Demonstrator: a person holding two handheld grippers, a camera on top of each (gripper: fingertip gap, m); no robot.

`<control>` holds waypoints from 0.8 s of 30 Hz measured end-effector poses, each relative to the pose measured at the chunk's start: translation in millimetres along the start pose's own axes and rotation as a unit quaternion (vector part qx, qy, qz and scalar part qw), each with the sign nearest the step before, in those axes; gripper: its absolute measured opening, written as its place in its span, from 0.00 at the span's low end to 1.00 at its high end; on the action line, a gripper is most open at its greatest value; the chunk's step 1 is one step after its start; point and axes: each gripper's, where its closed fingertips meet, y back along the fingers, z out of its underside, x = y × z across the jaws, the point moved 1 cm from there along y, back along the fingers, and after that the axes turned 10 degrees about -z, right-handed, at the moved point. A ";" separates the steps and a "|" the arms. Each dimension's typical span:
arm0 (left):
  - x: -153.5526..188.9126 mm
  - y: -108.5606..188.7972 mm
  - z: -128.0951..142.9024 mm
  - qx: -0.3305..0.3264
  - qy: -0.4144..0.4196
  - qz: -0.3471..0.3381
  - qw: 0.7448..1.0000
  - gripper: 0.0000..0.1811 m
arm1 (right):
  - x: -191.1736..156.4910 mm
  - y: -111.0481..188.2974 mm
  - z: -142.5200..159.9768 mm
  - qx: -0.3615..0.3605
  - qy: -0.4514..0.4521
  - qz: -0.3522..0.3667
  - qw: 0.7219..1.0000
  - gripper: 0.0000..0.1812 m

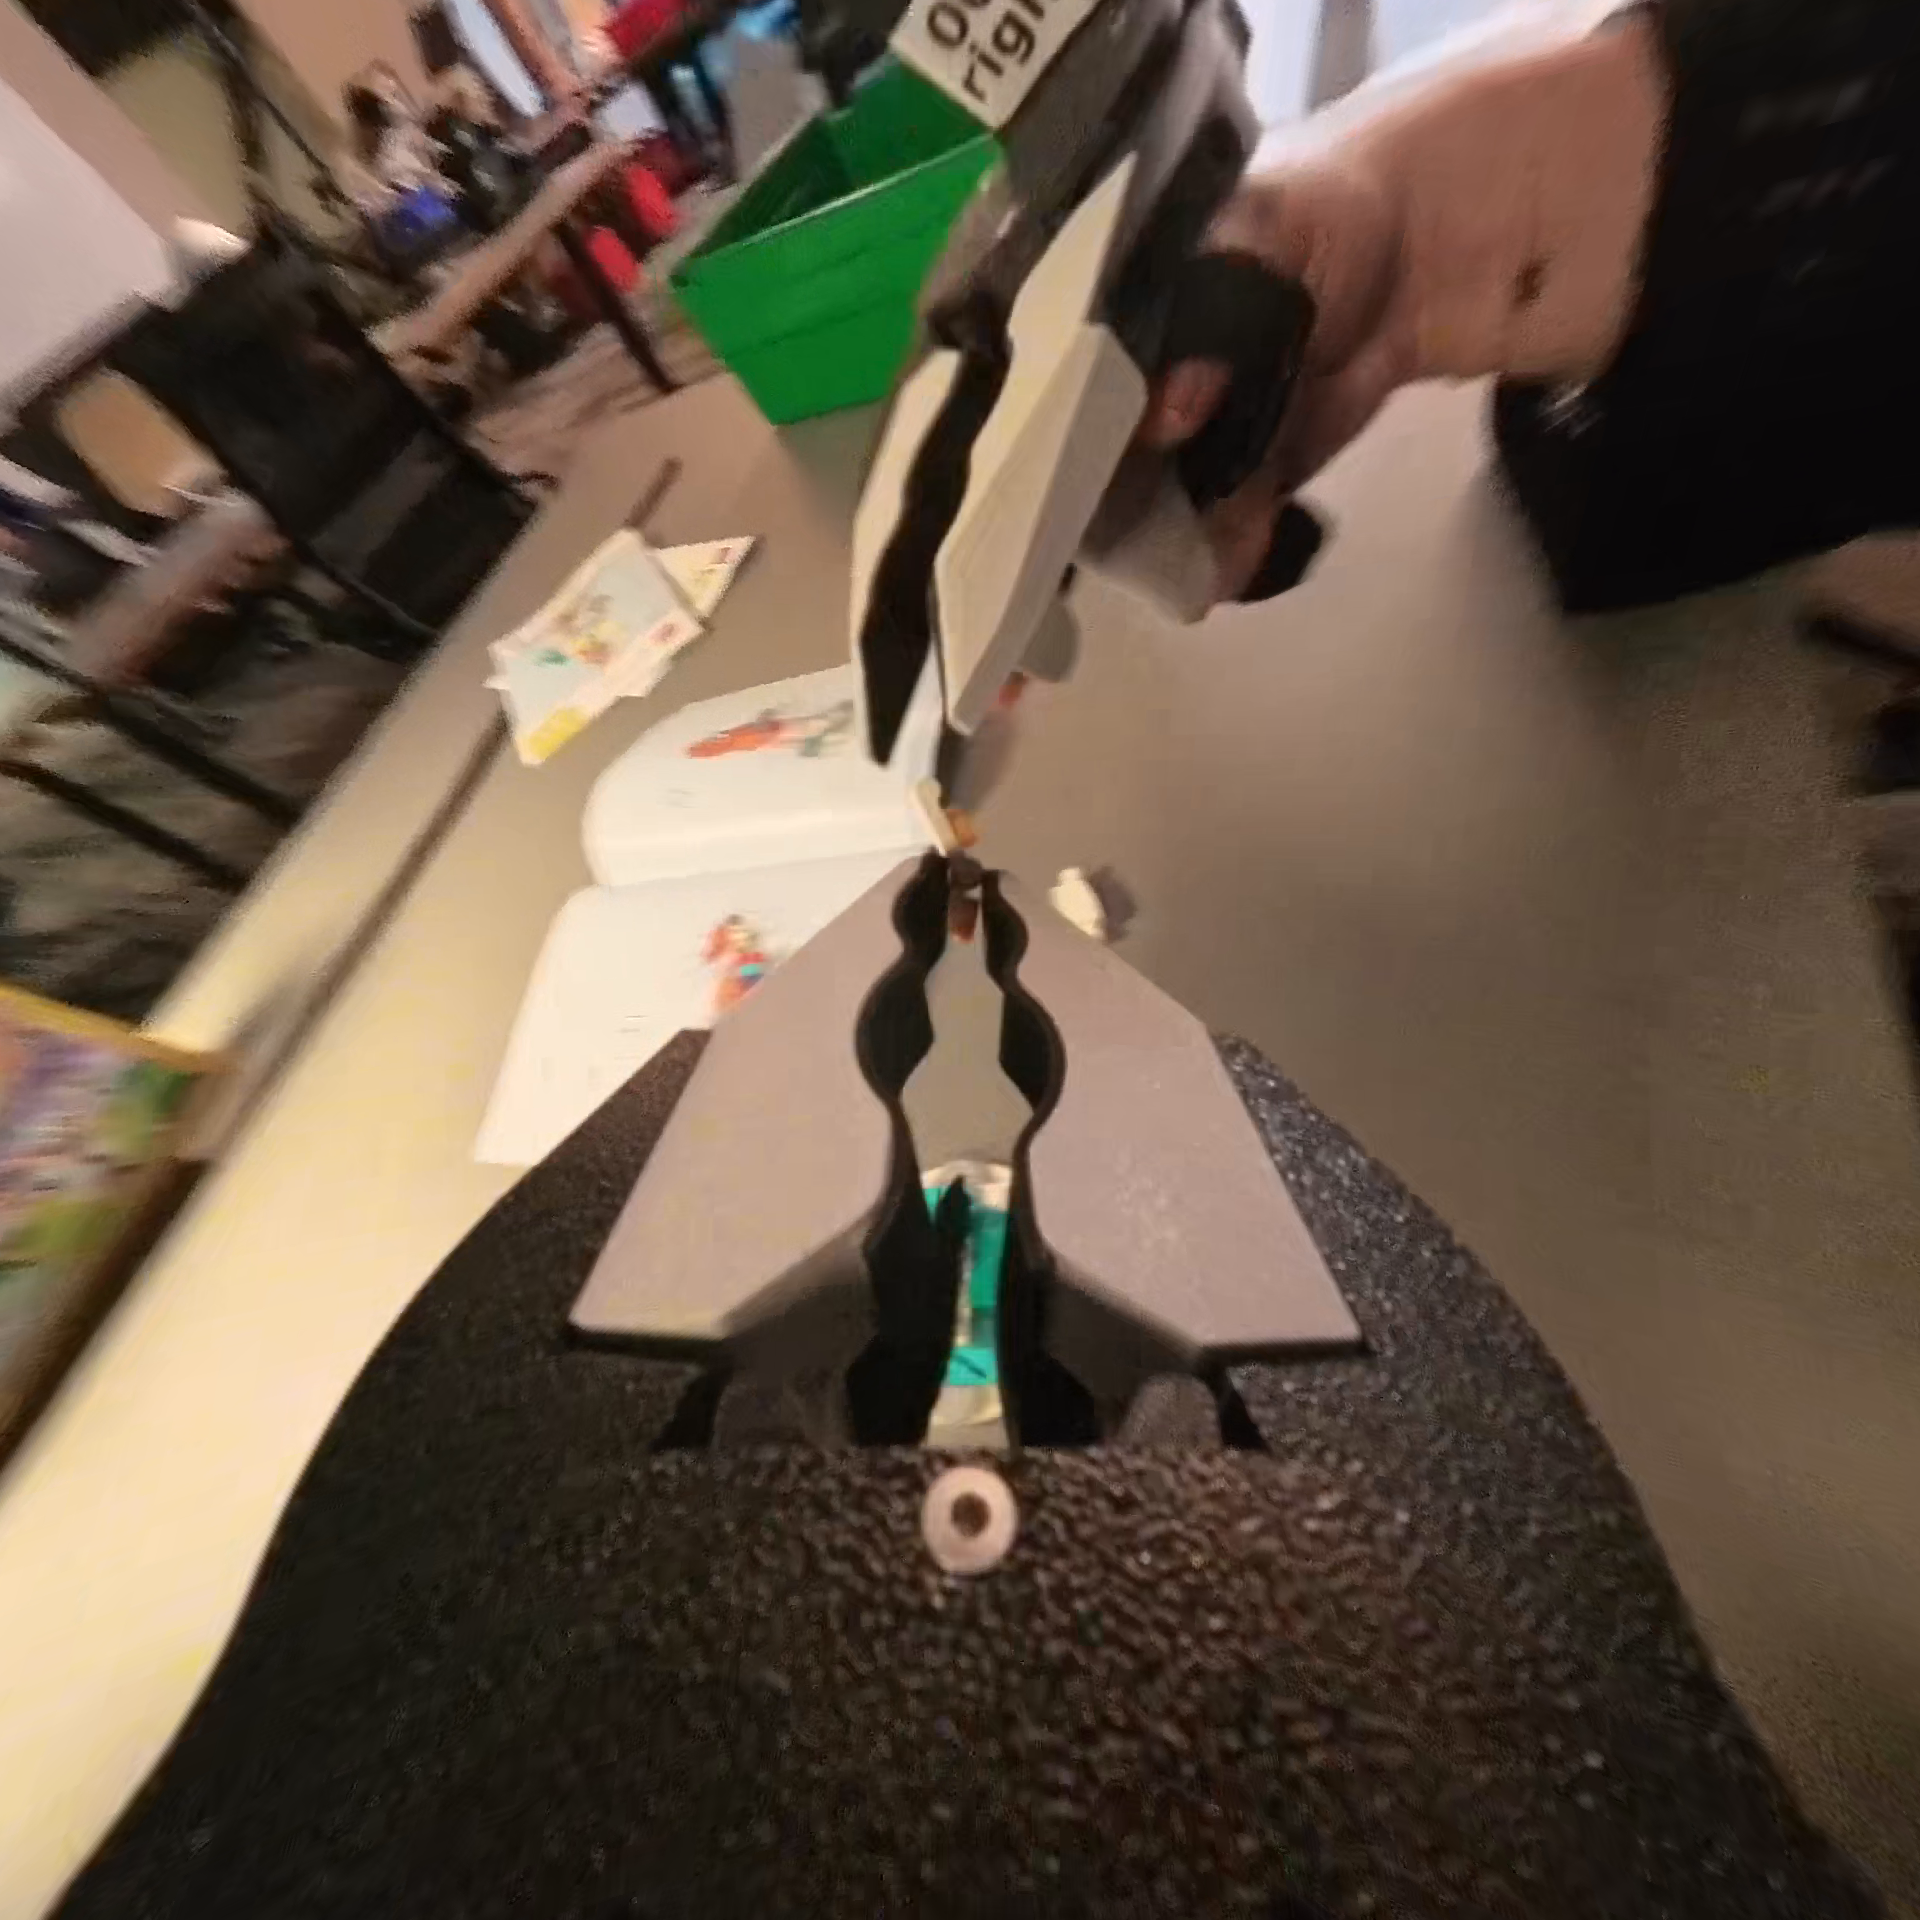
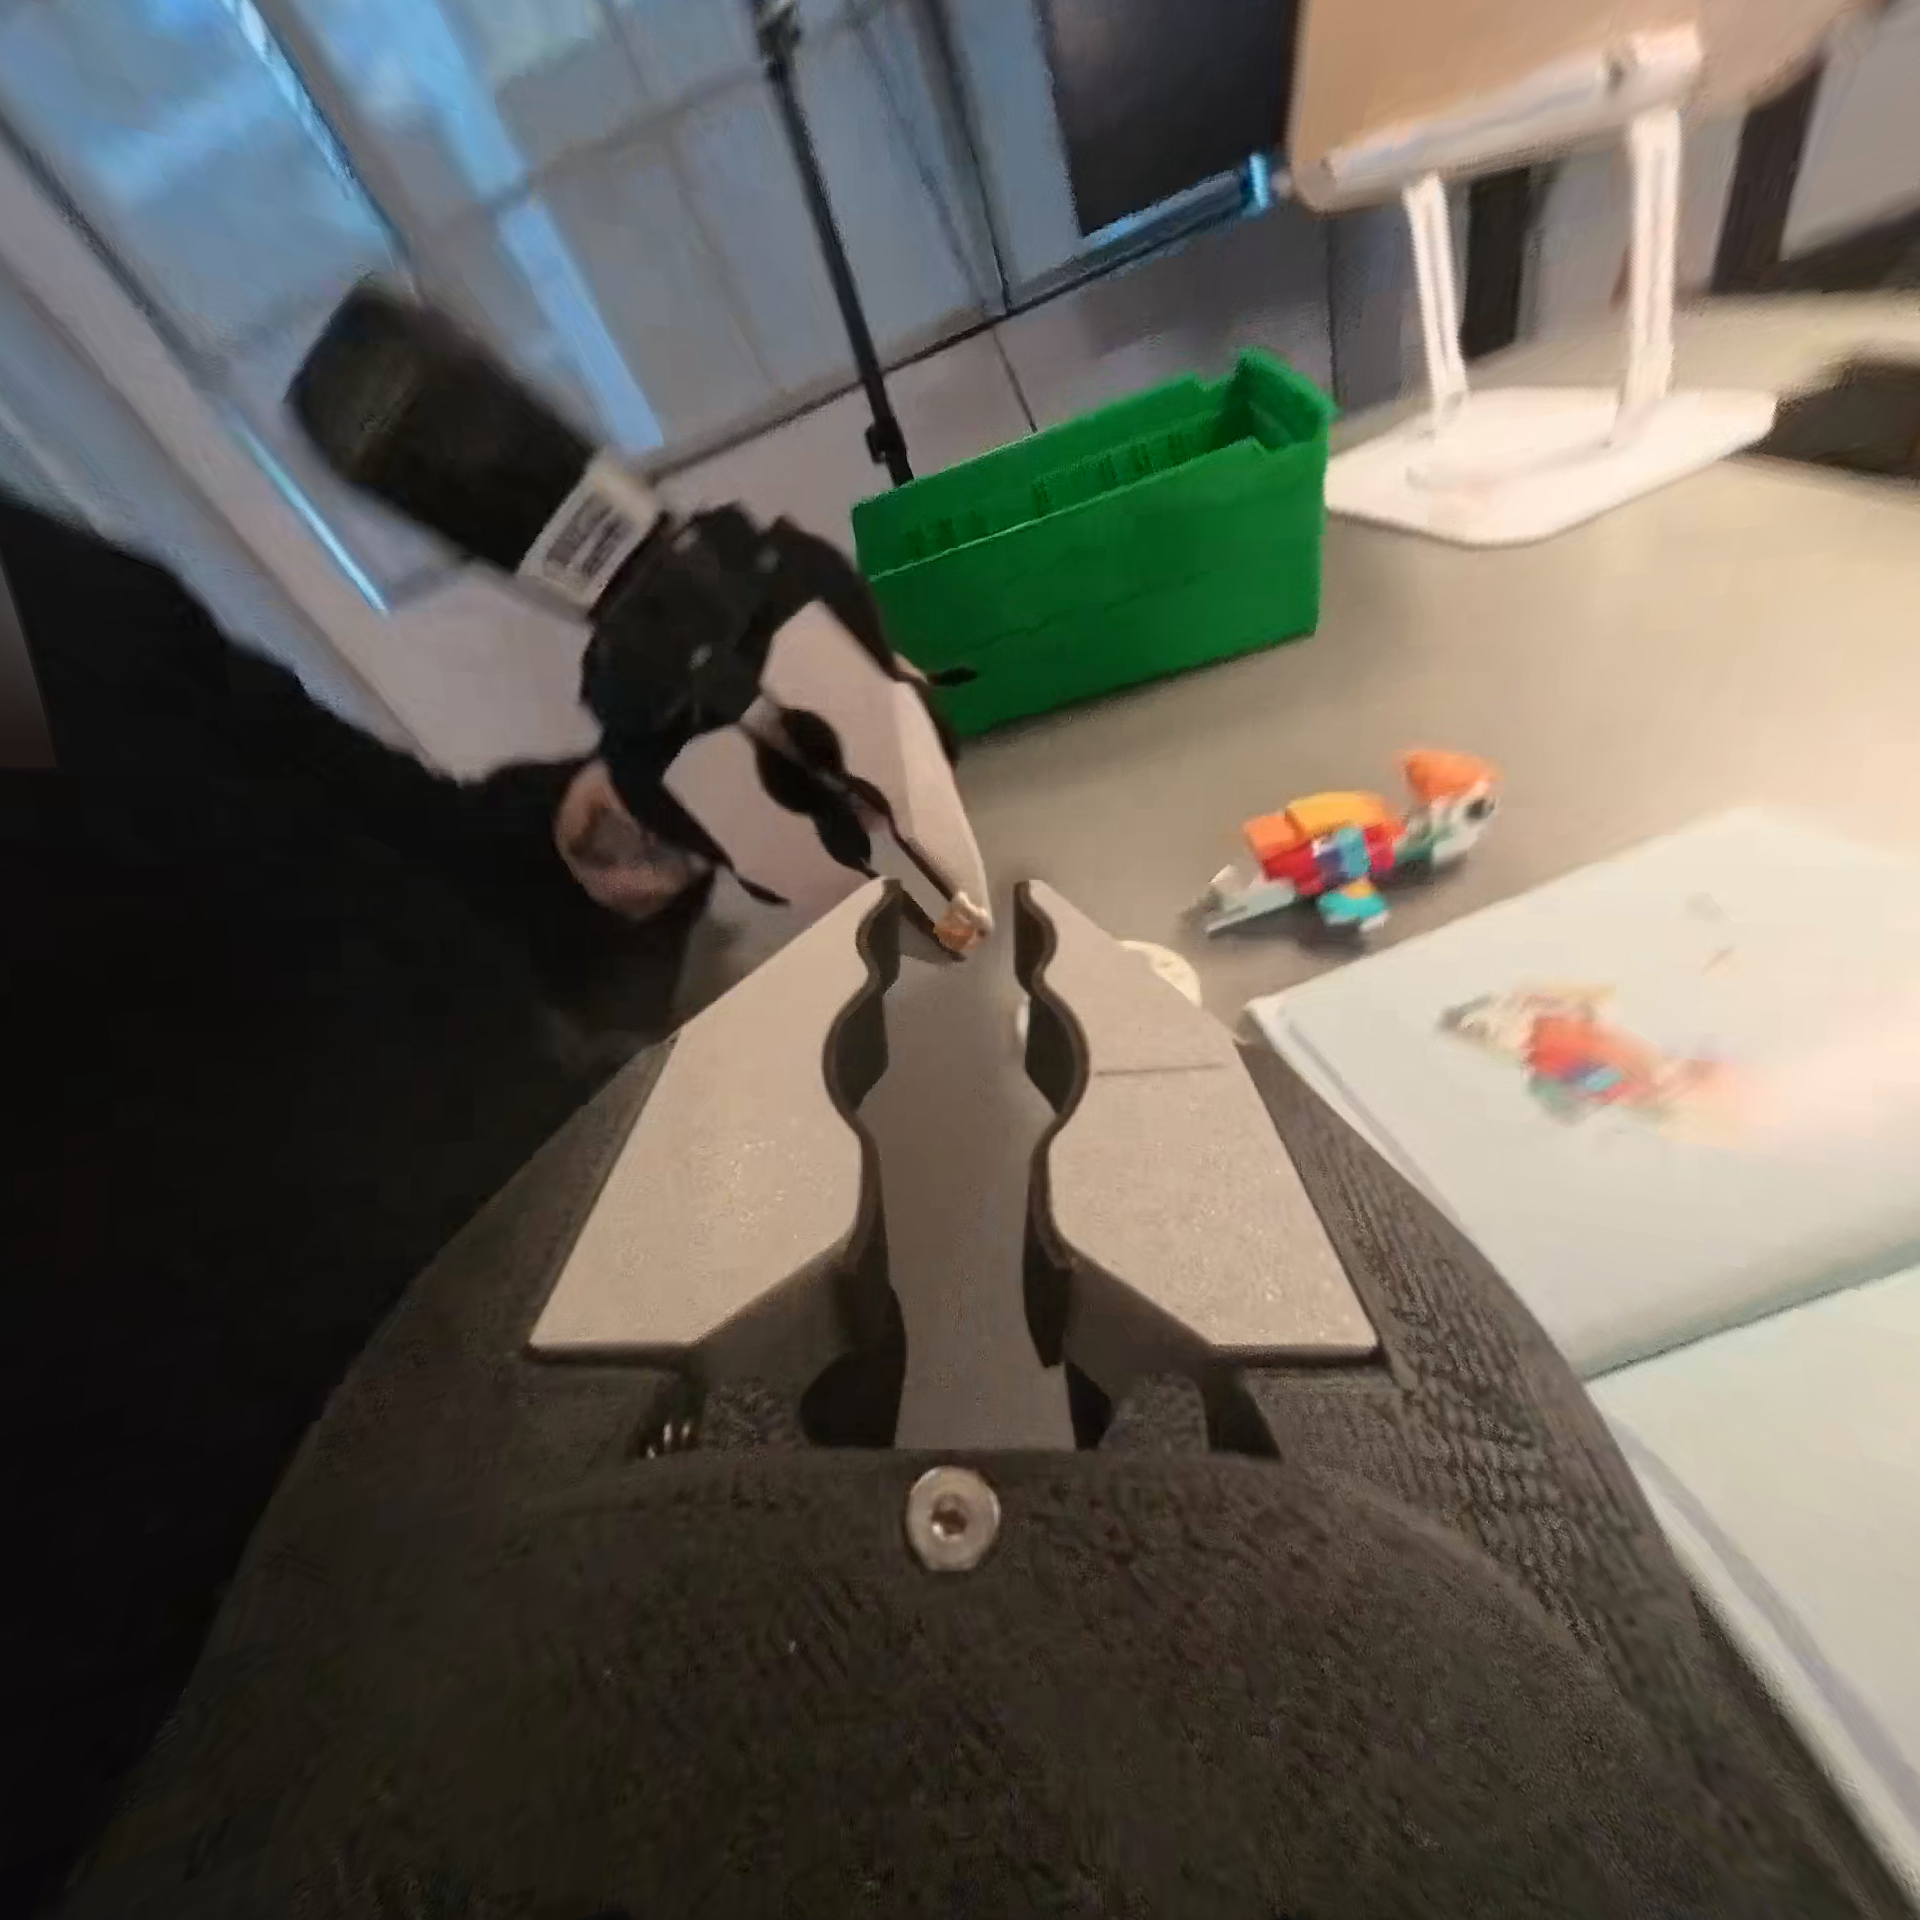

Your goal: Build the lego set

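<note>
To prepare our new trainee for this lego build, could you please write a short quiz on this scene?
1. True or false: the right gripper has its jaws shut on a brick.
2. What colour is the bin behind the built lego model? A red, B green, C blue.
3. Fill in: the small brown-and-cream piece is pinched by the ____ gripper.
Key: 1 false, its jaws stand open and empty; 2 B; 3 left, the left gripper grips it at its tips.
</note>
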 end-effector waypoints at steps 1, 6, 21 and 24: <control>6.0 2.5 -0.2 0.000 0.036 0.043 0.998 0.02 | -5.5 1.1 -1.0 -0.015 0.051 -0.002 0.999 0.11; 26.3 20.2 -10.1 0.023 0.124 0.198 0.972 0.02 | -23.5 -3.2 11.8 -0.129 0.183 -0.028 0.974 0.12; 23.4 24.0 -9.0 0.026 0.149 0.201 0.968 0.02 | -34.3 -19.4 16.8 -0.138 0.161 -0.038 0.977 0.02; 5.1 16.4 -4.2 0.024 0.167 0.123 0.978 0.02 | -16.9 -20.2 9.1 -0.093 0.139 0.044 0.985 0.01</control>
